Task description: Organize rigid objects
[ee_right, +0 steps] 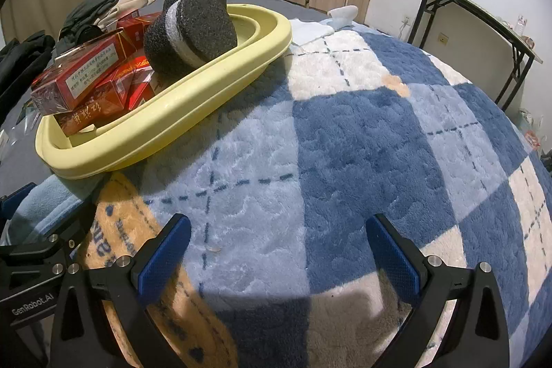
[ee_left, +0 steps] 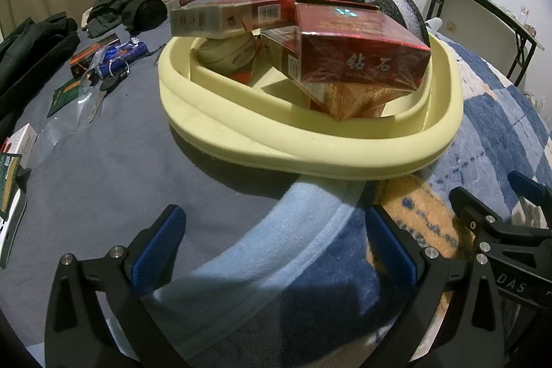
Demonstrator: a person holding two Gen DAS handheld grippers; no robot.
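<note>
Left gripper (ee_left: 276, 240) and right gripper (ee_right: 277, 247): black angular frames with triangular cut-outs, silver round-headed screws at the joints, and blue textured pads (ee_right: 162, 259) lining the fingers. White lettering marks the housings.

Both grippers are sitting low & side by side, pointing fwd. Left gripper (ee_left: 276, 247) is hanging w/ its 2 blue-padded fingers (ee_left: 157, 244) spread wide, nothing btwn them. Right gripper (ee_right: 277, 250) is doing the same, jaws wide apart, pads (ee_right: 393, 256) bare. Each one's black frame is poking into the other's view.
</note>
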